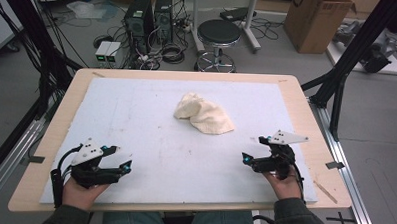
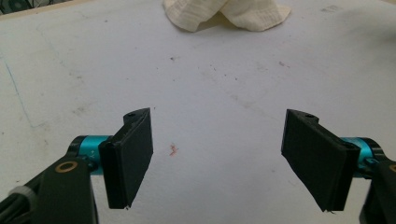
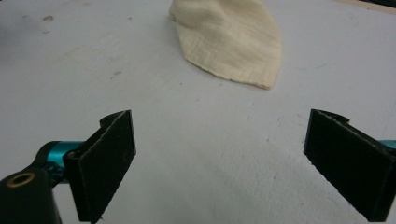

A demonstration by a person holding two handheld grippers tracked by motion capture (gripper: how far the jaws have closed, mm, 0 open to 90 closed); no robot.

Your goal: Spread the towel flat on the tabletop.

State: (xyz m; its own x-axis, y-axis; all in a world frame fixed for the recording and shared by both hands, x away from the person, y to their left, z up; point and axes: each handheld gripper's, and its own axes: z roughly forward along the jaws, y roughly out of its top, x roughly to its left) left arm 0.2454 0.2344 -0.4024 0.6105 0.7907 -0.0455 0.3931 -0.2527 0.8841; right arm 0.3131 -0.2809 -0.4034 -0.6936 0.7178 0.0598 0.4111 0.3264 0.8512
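A crumpled cream cloth (image 1: 203, 115) lies in a loose heap a little beyond the middle of the white mat (image 1: 136, 125). My left gripper (image 1: 123, 158) is held low at the near left, open, nothing between its jaws. At the near right my right gripper (image 1: 254, 149) is open too, and empty. In the left gripper view the cloth (image 2: 229, 14) lies far ahead at the top edge, past the open left gripper (image 2: 219, 158). In the right gripper view a pointed flap of the cloth (image 3: 229, 39) lies closer, ahead of the open right gripper (image 3: 219, 163).
The mat covers most of a pale wooden table (image 1: 306, 121). A small red mark (image 2: 173, 149) sits on the mat between the left jaws. Beyond the table stand a black stool (image 1: 218, 35), computer towers (image 1: 150, 18) and a cardboard box (image 1: 317, 18) on the floor.
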